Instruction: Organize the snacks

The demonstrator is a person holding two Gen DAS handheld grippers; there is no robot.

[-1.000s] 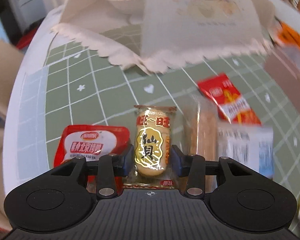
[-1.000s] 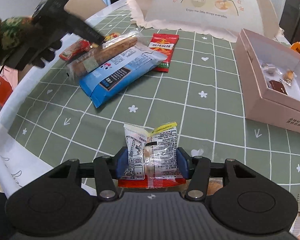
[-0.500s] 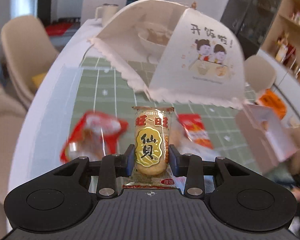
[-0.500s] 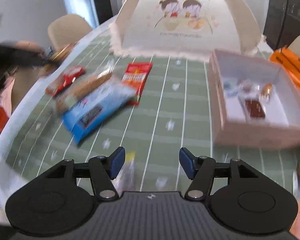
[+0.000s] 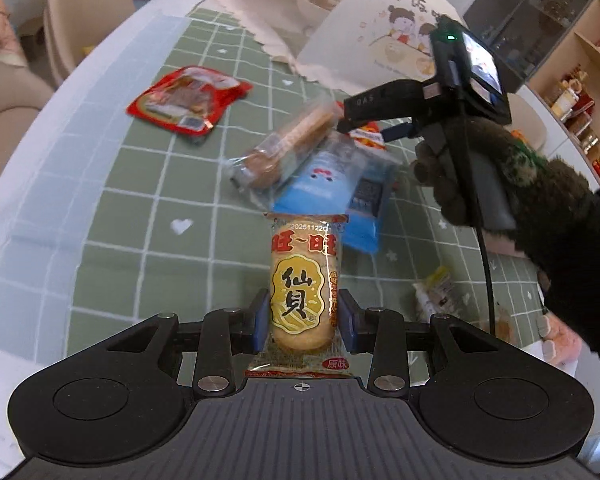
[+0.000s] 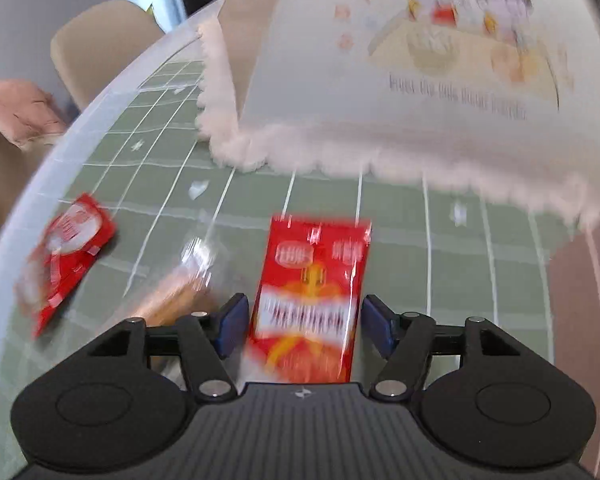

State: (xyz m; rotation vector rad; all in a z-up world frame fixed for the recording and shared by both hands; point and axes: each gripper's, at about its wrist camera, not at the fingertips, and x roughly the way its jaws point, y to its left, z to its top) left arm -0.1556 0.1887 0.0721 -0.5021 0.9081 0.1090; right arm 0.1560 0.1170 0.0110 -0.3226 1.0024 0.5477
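My left gripper (image 5: 303, 316) is shut on a yellow rice cracker packet (image 5: 302, 292) and holds it above the green checked tablecloth (image 5: 140, 184). My right gripper (image 6: 304, 324) is open, its jaws on either side of a red snack packet (image 6: 314, 300) that lies flat on the cloth. In the left wrist view the right gripper (image 5: 384, 120) reaches over that red packet (image 5: 366, 136). A clear-wrapped biscuit roll (image 5: 288, 148) lies on a blue packet (image 5: 332, 192). A red duck packet (image 5: 188, 98) lies far left.
A white food cover tent (image 6: 420, 80) stands just behind the red packet. A small white snack packet (image 5: 440, 292) lies at the right. A beige chair (image 6: 100, 48) stands off the table's left edge. The right view is motion blurred.
My right gripper let go of the white snack packet, swung left and forward, and now straddles the red packet. My left gripper lifted and pulled back with the rice cracker.
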